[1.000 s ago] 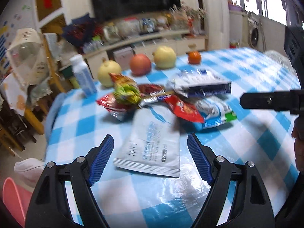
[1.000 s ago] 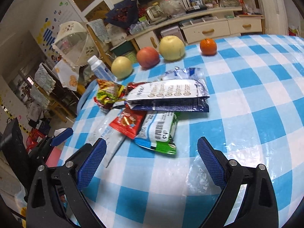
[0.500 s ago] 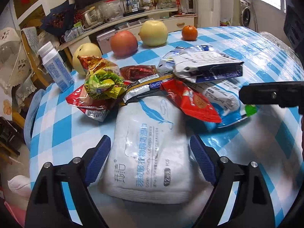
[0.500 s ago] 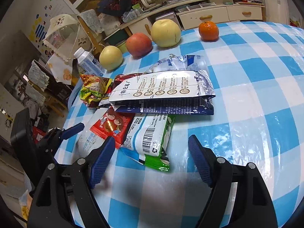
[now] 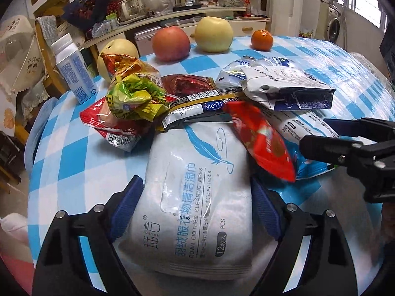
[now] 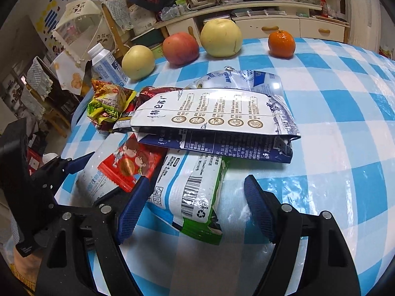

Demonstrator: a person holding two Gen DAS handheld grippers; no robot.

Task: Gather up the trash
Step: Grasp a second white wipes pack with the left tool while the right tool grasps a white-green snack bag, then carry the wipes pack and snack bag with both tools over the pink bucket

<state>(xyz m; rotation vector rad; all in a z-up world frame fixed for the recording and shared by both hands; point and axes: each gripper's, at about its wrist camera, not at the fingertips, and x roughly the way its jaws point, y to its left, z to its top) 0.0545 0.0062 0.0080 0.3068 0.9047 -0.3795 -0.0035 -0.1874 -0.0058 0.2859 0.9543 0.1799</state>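
Over wipes pack (image 5: 197,197), left gripper (image 5: 197,204) wide, straddling it

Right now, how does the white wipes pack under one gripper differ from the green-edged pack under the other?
The white wipes pack is plain grey-white with a blue feather drawing; the green-edged pack shows a barcode and a green end. The white wipes pack fills the gap between the left gripper pads; the green-edged pack sits toward one side of the right gripper, with a gap beside it. Both lie flat, partly under other wrappers.
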